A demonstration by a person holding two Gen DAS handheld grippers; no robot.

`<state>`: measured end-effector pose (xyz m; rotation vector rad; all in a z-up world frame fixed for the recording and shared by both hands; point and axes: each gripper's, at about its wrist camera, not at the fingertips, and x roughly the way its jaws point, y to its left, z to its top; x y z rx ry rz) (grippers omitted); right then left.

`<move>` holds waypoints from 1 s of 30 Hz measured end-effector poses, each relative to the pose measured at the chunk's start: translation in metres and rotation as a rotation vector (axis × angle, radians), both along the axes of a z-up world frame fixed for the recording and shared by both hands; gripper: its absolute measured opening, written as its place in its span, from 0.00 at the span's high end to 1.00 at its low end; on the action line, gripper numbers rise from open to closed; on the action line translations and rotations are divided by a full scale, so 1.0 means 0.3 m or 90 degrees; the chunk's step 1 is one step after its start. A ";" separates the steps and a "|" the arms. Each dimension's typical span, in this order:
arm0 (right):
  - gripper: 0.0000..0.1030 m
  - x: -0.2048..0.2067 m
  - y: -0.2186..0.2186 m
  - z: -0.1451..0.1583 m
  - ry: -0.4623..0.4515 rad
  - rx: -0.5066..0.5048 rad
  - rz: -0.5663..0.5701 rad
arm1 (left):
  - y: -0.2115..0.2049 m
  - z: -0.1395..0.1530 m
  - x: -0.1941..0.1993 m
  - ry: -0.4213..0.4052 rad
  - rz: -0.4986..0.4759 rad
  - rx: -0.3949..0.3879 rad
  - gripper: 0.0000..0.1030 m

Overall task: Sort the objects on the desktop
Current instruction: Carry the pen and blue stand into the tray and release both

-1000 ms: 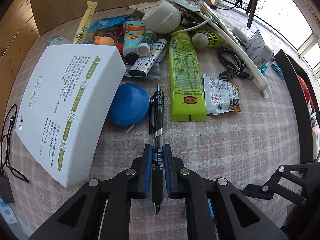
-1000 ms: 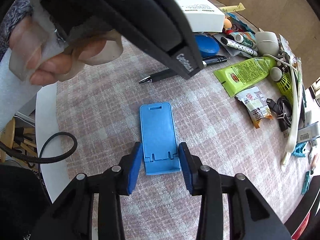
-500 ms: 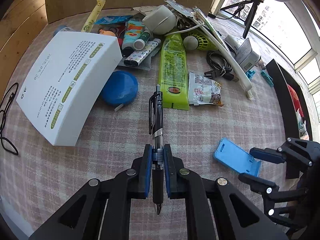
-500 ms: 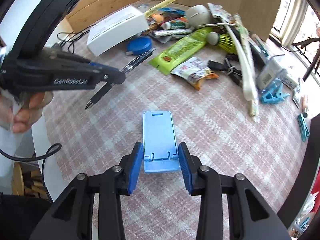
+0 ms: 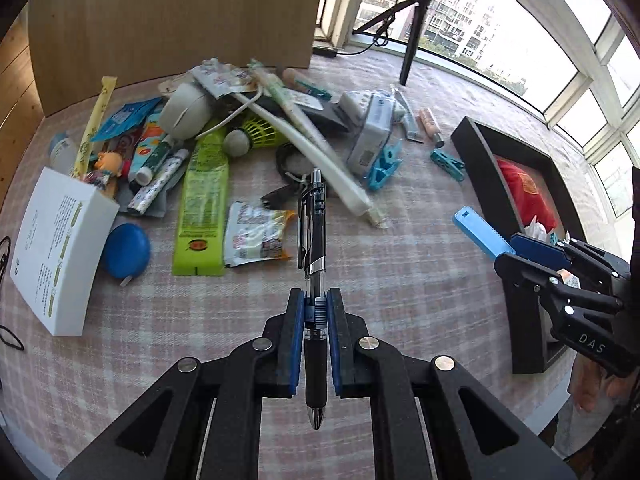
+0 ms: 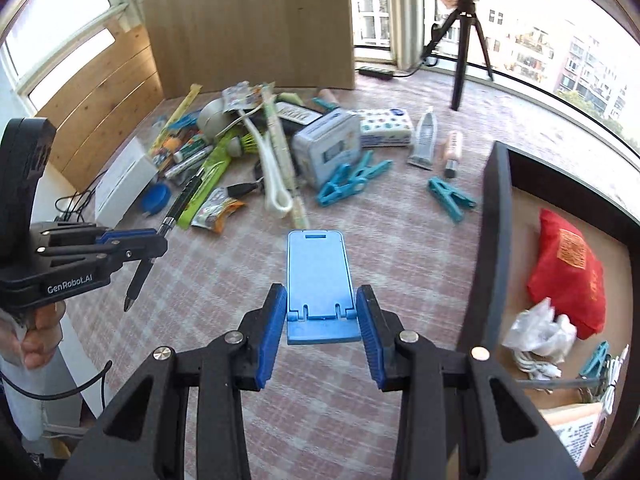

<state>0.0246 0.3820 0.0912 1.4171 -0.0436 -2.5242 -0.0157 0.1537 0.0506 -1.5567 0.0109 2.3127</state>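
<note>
My left gripper [image 5: 314, 312] is shut on a black pen [image 5: 313, 232] and holds it above the checked tablecloth, tip pointing back at me. The pen also shows in the right wrist view [image 6: 176, 210], held by the left gripper [image 6: 154, 240] at the left. My right gripper [image 6: 320, 316] is shut on a light blue phone stand [image 6: 318, 272], lifted over the table. The stand [image 5: 482, 232] and right gripper [image 5: 520, 250] show at the right of the left wrist view, beside the black tray [image 5: 480, 152].
A pile of clutter lies at the back: green packet [image 5: 202, 200], white box [image 5: 56, 248], blue disc [image 5: 126, 250], snack bag [image 5: 256, 236], shuttlecock [image 5: 256, 136], teal clips [image 6: 352, 180], metal tin [image 6: 324, 148]. The black tray [image 6: 494, 240] holds a red pouch [image 6: 568, 272] and cables. A tripod [image 6: 466, 40] stands behind.
Both grippers have risen and swung right toward the black tray, each carrying its object. The tray's inside has come into the right wrist view.
</note>
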 end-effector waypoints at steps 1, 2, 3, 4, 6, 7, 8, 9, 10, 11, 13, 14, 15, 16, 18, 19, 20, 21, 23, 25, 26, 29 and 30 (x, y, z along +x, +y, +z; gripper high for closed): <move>0.66 0.002 0.042 0.008 0.005 -0.001 -0.020 | 0.069 0.027 -0.037 0.003 -0.013 0.004 0.90; 0.66 0.007 0.086 0.020 0.010 -0.002 -0.038 | 0.117 0.043 -0.037 0.006 -0.027 0.008 0.90; 0.66 0.007 0.125 0.028 0.016 0.000 -0.058 | 0.165 0.062 -0.042 0.009 -0.041 0.012 0.90; 0.65 0.010 0.172 0.035 0.020 0.002 -0.080 | 0.207 0.095 -0.033 0.011 -0.057 0.017 0.90; 0.65 0.030 0.269 0.049 0.025 0.004 -0.119 | 0.304 0.113 -0.028 0.015 -0.088 0.026 0.90; 0.65 0.041 0.315 0.053 0.027 0.005 -0.139 | 0.351 0.127 -0.023 0.017 -0.103 0.029 0.90; 0.65 0.051 0.361 0.057 0.027 0.007 -0.158 | 0.398 0.135 -0.019 0.019 -0.119 0.032 0.90; 0.65 0.062 0.405 0.059 0.026 0.008 -0.174 | 0.447 0.143 -0.016 0.021 -0.132 0.035 0.90; 0.65 0.072 0.448 0.061 0.025 0.010 -0.191 | 0.497 0.147 -0.016 0.022 -0.144 0.038 0.90; 0.65 0.082 0.487 0.062 0.025 0.014 -0.208 | 0.541 0.151 -0.012 0.021 -0.157 0.043 0.90; 0.65 0.101 0.559 0.066 0.026 0.018 -0.236 | 0.633 0.160 -0.005 0.023 -0.181 0.048 0.90; 0.65 0.111 0.592 0.070 0.027 0.019 -0.249 | 0.675 0.166 0.001 0.024 -0.192 0.049 0.90; 0.65 0.121 0.623 0.073 0.028 0.019 -0.261 | 0.718 0.170 0.007 0.024 -0.205 0.052 0.90; 0.65 0.130 0.651 0.076 0.028 0.020 -0.272 | 0.756 0.174 0.015 0.024 -0.217 0.053 0.90; 0.65 0.143 0.699 0.079 0.027 0.019 -0.289 | 0.832 0.183 0.032 0.027 -0.239 0.054 0.90; 0.65 0.149 0.719 0.080 0.027 0.019 -0.296 | 0.865 0.188 0.041 0.029 -0.249 0.054 0.90; 0.65 0.154 0.736 0.080 0.026 0.020 -0.302 | 0.895 0.192 0.049 0.029 -0.258 0.055 0.90; 0.65 0.157 0.750 0.080 0.026 0.020 -0.305 | 0.923 0.196 0.057 0.028 -0.268 0.057 0.90; 0.64 0.157 0.770 0.080 0.027 0.017 -0.308 | 0.972 0.200 0.075 0.022 -0.293 0.060 0.86; 0.45 0.158 0.788 0.081 0.025 0.021 -0.327 | 1.008 0.202 0.091 0.026 -0.301 0.044 0.51; 0.43 0.158 0.794 0.082 0.028 0.016 -0.333 | 1.012 0.211 0.099 0.046 -0.298 0.044 0.42; 0.43 0.152 0.795 0.086 0.030 0.010 -0.335 | 1.012 0.212 0.097 0.064 -0.290 0.030 0.46; 0.43 0.147 0.790 0.087 0.031 0.010 -0.332 | 1.004 0.209 0.087 0.061 -0.283 0.031 0.47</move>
